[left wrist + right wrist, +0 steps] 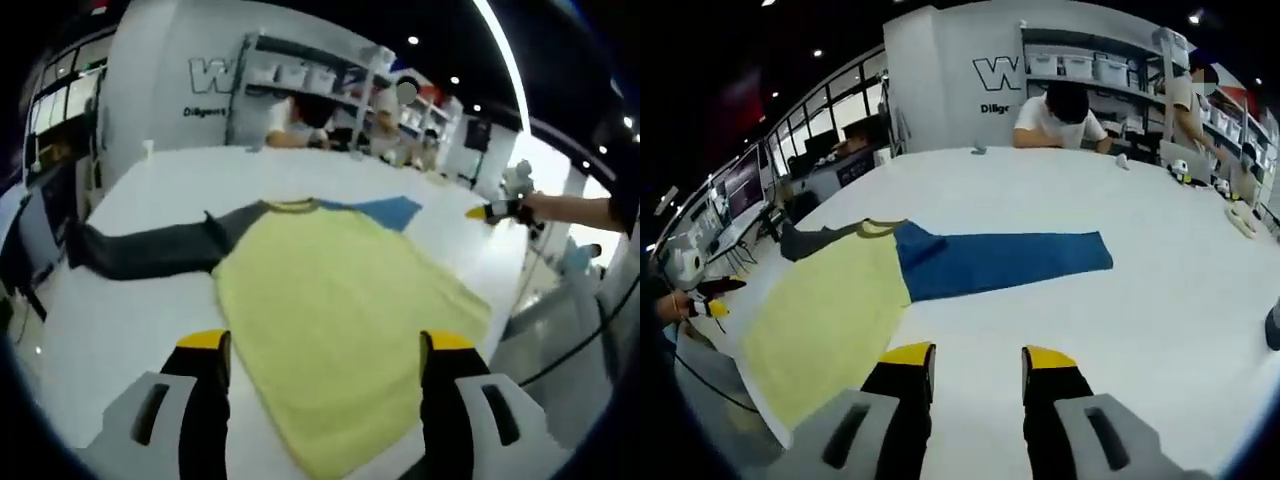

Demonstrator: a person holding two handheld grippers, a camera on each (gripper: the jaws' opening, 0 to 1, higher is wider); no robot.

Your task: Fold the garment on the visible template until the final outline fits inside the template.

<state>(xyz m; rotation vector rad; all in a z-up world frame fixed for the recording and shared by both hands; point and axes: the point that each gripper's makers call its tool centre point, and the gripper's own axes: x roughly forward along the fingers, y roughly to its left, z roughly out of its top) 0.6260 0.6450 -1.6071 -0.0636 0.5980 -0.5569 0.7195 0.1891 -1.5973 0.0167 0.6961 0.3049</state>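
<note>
The flat cloth garment had a pale yellow body, one dark grey sleeve, one blue sleeve; the table was white.

Garment spread flat on table, sleeves out sideways, shelves behind (far wall)

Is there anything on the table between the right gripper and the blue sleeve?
No. In the right gripper view, only bare white table lies between the right gripper and the shirt's blue sleeve.
</note>
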